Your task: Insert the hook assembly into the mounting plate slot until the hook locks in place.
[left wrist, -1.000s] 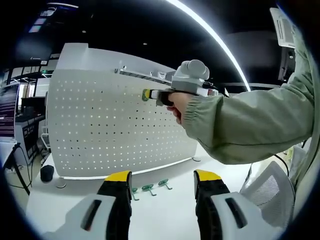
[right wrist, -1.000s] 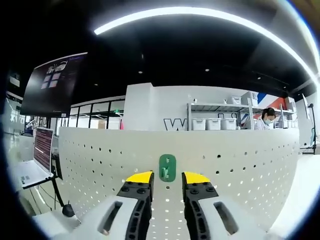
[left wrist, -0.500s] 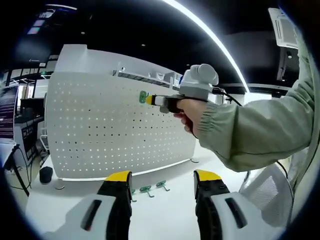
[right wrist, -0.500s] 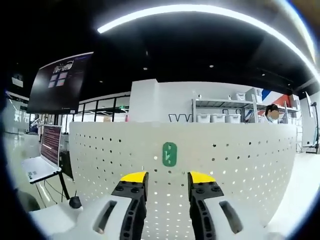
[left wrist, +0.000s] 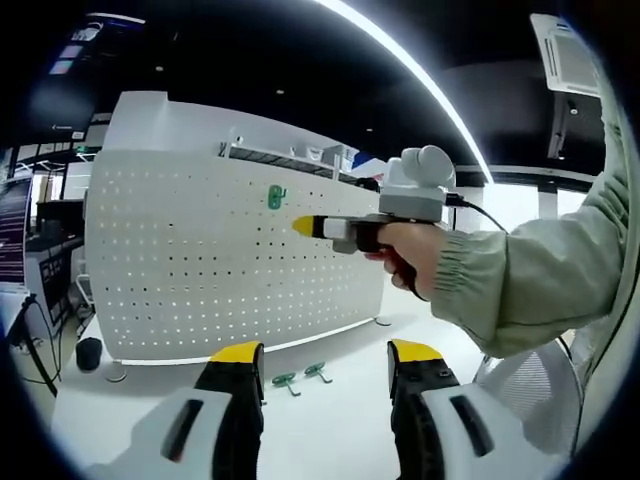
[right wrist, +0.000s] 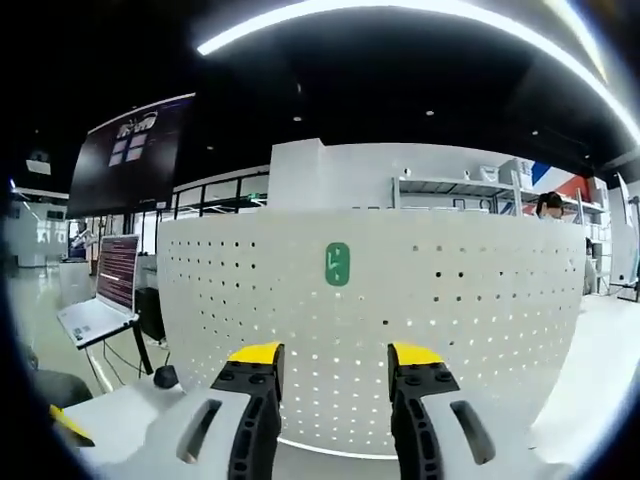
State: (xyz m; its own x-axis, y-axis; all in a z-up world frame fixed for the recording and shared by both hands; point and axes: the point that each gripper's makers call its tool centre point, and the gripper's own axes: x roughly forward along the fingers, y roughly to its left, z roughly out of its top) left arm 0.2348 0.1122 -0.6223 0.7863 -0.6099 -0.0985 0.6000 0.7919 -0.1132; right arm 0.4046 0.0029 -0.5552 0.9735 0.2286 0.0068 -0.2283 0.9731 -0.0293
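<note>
In the right gripper view, the right gripper [right wrist: 334,356] has its yellow-tipped jaws spread with nothing between them, held back from the upright white perforated mounting plate [right wrist: 480,300]. The small green plastic hook [right wrist: 337,264] sits on that plate, above the gap between the jaws and apart from them. In the left gripper view, the left gripper [left wrist: 325,355] also has its jaws spread and empty, low over the white table [left wrist: 340,420]. Two spare green hooks [left wrist: 302,376] lie on the table just in front of the plate's foot. The right gripper enters this view from the right, gripped by a hand [left wrist: 408,250] in a pale green sleeve [left wrist: 530,280], its yellow tip near the mounted hook but not touching it.
</note>
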